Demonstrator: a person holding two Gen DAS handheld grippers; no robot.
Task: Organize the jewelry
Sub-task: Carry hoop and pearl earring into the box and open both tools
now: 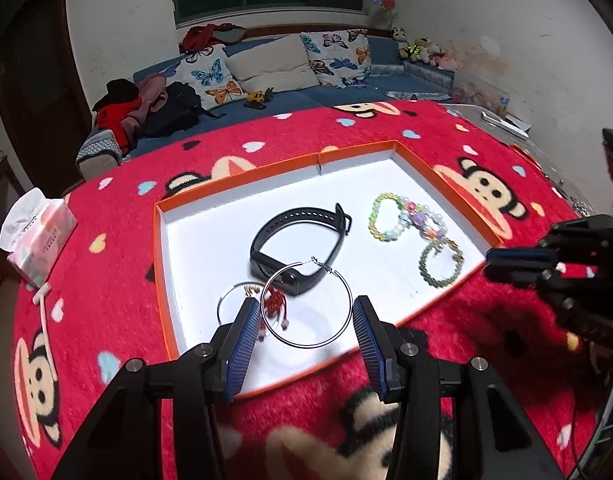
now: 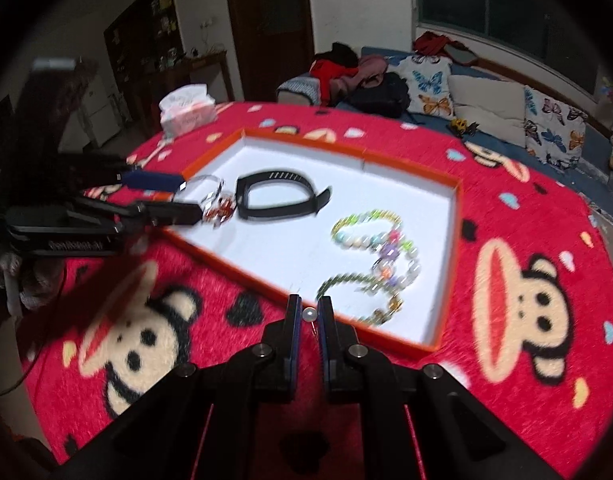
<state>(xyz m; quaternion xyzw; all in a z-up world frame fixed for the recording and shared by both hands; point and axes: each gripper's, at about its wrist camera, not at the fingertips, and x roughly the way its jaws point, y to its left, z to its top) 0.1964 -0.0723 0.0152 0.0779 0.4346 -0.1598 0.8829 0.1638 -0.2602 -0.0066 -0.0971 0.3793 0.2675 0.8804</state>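
Note:
An orange-rimmed white tray (image 1: 242,178) (image 2: 450,248) lies on the red blanket. It holds a black wristband (image 1: 298,240) (image 2: 278,196), pastel bead bracelets (image 1: 406,218) (image 2: 378,236), a green bead bracelet (image 1: 442,260) (image 2: 358,292), red tassel earrings (image 1: 274,304) (image 2: 220,210) and a small silver hoop (image 1: 230,300). My left gripper (image 1: 306,308) is open, with a large silver hoop earring (image 1: 306,304) between its fingers, over the tray's near edge. My right gripper (image 2: 308,312) is shut on a small white pearl earring (image 2: 309,313) at the tray's near rim.
A tissue pack (image 1: 36,236) (image 2: 186,114) stands at the table's far left edge. The red monkey-print blanket (image 1: 106,280) covers the round table. A sofa with cushions (image 1: 266,68) and bags lies beyond. The right gripper (image 1: 546,264) shows beside the tray.

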